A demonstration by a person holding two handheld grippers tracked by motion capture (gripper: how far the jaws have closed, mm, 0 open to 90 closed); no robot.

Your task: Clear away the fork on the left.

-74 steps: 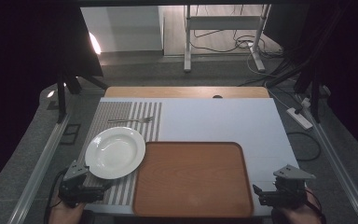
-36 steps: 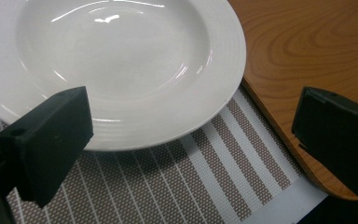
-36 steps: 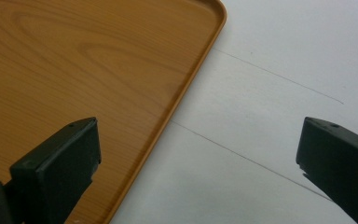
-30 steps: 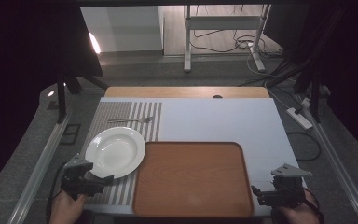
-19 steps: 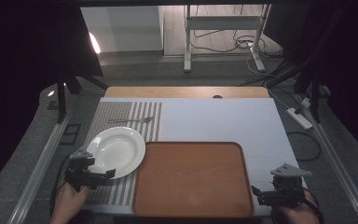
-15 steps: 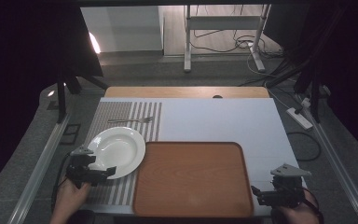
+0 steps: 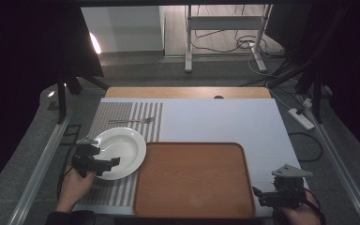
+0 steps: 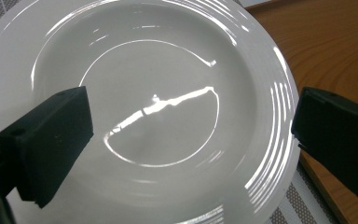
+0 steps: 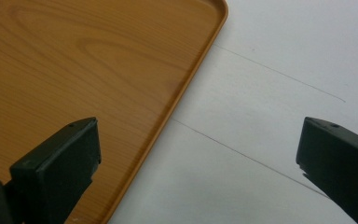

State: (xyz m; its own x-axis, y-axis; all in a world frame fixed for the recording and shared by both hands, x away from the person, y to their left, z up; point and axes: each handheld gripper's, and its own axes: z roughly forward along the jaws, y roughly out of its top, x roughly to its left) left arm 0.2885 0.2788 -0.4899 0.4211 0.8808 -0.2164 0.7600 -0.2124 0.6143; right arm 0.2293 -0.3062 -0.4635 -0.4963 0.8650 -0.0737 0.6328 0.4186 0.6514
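Plate [image 7: 120, 152], white and round, lies at the lower left of the high view on a striped mat [image 7: 117, 117], its right edge touching or just overlapping the rim of a wooden tray [image 7: 194, 180] that fills the lower middle. The left tongs [image 7: 108, 162] sit over the plate's lower left rim, held by a hand [image 7: 75, 186] coming in from the bottom edge. In the left gripper view the tongs [image 8: 193, 140] are spread wide, one jaw at the left of the frame and one at the right, with the plate [image 8: 158, 60] between and beyond them; whether they touch it I cannot tell. A fork [image 7: 131, 121] lies on the mat above the plate, near it but apart.

The right tongs [image 7: 260, 194] rest at the lower right of the high view, just beside the tray's right corner. In the right gripper view they [image 9: 198, 161] are spread over the tray's edge [image 9: 177, 107] and the white table [image 9: 279, 70], gripping nothing.
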